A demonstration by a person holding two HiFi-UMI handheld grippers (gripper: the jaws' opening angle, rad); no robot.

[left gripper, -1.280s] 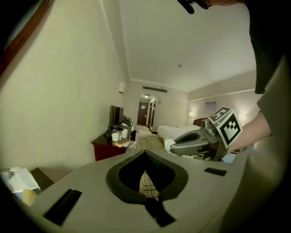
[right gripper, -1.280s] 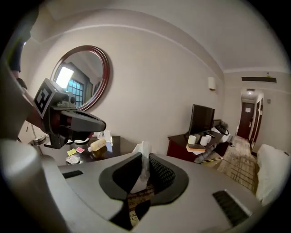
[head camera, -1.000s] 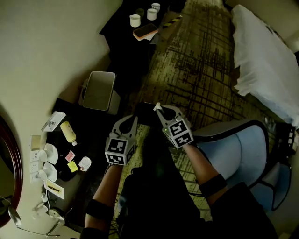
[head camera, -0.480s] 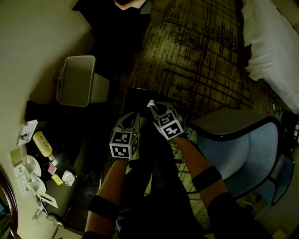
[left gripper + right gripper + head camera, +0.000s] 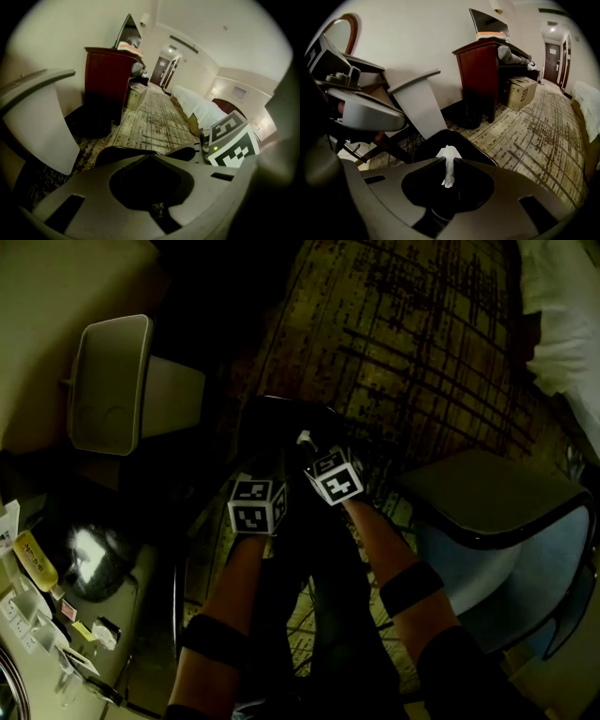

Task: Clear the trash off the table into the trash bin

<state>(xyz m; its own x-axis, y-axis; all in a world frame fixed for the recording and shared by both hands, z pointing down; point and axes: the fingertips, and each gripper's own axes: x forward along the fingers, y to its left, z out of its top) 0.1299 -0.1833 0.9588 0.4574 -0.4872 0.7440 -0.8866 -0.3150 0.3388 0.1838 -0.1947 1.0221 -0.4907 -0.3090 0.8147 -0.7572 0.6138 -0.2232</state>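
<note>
Tissue scrap (image 5: 448,154) is pinched between the closed jaws of the right gripper (image 5: 447,164), directly above the open mouth of the black trash bin (image 5: 277,420). The left gripper (image 5: 151,157) has its jaws fully together with nothing between them, and hangs just beside the right one over the same bin. Compared with one second earlier, both grippers sit lower and nearer the bin. A white lidded container (image 5: 112,381) stands left of the bin.
</note>
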